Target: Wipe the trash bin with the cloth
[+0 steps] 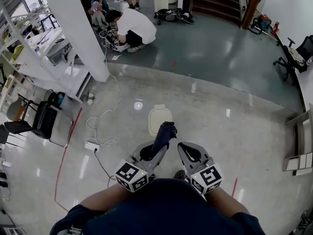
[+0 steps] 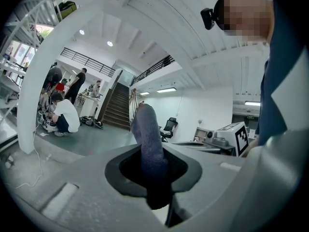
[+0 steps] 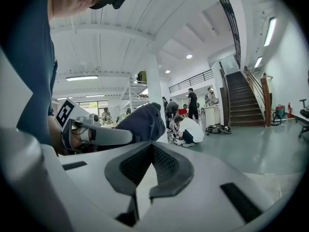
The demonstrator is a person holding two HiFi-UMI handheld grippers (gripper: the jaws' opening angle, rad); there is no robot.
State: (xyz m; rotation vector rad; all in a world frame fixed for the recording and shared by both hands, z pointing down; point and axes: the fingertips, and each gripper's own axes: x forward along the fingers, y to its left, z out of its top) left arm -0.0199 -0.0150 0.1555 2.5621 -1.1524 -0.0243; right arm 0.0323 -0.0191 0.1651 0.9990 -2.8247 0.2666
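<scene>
In the head view a white trash bin [image 1: 160, 119] stands on the shiny floor just ahead of both grippers, seen from above. My left gripper [image 1: 157, 149] is shut on a dark blue cloth [image 1: 165, 133], which sticks up past the jaws toward the bin. The left gripper view shows the cloth [image 2: 147, 141] pinched between the pads, rising upright. My right gripper [image 1: 186, 148] hangs beside it, shut with nothing between its jaws [image 3: 152, 151]. The right gripper view also catches the cloth [image 3: 144, 122] to its left. Neither gripper view shows the bin.
A white power strip [image 1: 92, 145] and its cable lie on the floor at the left. A black chair [image 1: 41, 120] and shelving stand further left, a white pillar [image 1: 80, 28] behind. A person [image 1: 133, 29] crouches beyond it. An office chair [image 1: 296, 58] sits far right.
</scene>
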